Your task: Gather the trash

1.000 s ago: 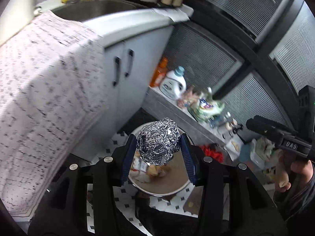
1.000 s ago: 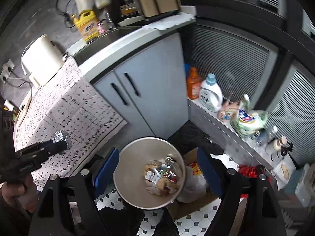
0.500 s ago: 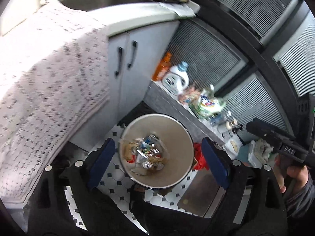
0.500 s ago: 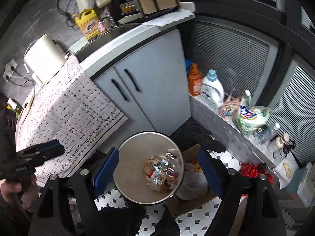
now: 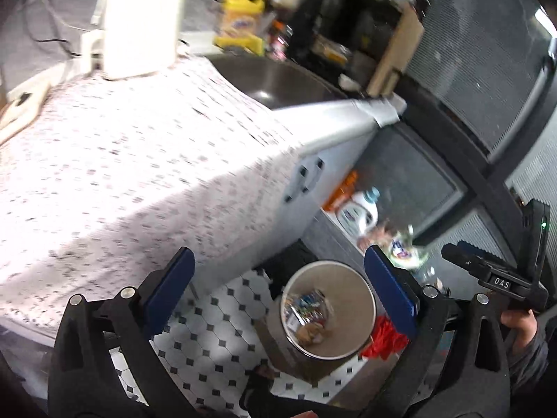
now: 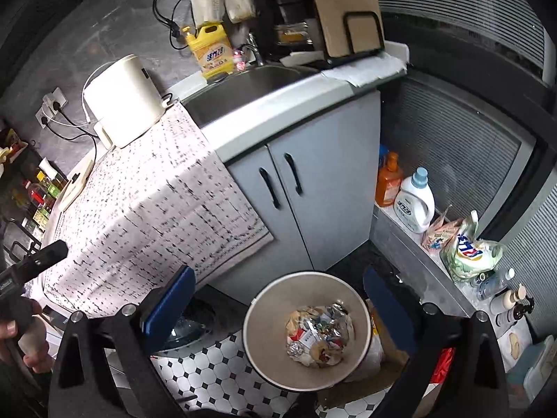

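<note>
The trash bin [image 6: 306, 331] is standing on the floor before the cabinet [image 6: 313, 202]. Crumpled trash [image 6: 318, 334] is lying inside it.

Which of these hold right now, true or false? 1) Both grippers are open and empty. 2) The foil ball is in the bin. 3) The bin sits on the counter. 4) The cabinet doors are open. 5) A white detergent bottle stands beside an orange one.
1) The left gripper and right gripper are open and empty: true.
2) The foil ball is in the bin: true.
3) The bin sits on the counter: false, it stands on the tiled floor.
4) The cabinet doors are open: false, both are shut.
5) A white detergent bottle stands beside an orange bottle: true.
</note>
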A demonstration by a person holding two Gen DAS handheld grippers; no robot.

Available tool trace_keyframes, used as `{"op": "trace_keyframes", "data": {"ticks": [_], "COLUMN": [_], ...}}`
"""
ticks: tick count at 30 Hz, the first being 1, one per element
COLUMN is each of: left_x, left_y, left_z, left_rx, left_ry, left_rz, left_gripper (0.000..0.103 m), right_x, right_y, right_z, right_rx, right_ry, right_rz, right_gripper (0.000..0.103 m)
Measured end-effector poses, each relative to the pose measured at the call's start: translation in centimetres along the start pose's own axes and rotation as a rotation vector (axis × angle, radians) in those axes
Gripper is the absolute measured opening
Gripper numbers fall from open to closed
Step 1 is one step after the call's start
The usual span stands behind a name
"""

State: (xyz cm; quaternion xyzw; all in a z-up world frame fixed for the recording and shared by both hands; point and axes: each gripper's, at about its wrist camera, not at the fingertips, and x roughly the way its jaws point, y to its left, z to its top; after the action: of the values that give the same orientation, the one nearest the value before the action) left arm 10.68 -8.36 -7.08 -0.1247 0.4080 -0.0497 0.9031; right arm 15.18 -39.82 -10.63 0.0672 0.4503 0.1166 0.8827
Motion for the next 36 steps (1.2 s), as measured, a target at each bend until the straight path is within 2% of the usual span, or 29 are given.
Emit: {"op": "trace_keyframes", "data": {"ticks": [9,15,24,36], "left_x": [-9.3,-15.2,-21.2,-25.1], "left_y": [5.5,8.3,11.0,12.9], "left_z": [-0.2,-1.3,-3.5,-6.4], "left_rx": [-0.068,-0.094,-0.116,-0.09], "left_ry": [-0.151,-0.205,-0.253,-0.285], "left_rz": [0.132,0.182,0.198,0.159], "left_gripper": [0.097,0.097,0.097,0.097], "right_x": [-2.6,-4.9,-9.7,-14.0], "right_y": [7.7,13.5,20.4,24.1], "right_z": [1.7,1.2,-1.4,-6.3], "right_rx": [-0.035,-0.09,-0.133,-0.117], "right_ry": [-0.059,-0.074,-0.112,-0.136], "right_rz": [0.062,0.105,0.075,0.033], "right_gripper": [0.095,0.095,0.095,0.095]}}
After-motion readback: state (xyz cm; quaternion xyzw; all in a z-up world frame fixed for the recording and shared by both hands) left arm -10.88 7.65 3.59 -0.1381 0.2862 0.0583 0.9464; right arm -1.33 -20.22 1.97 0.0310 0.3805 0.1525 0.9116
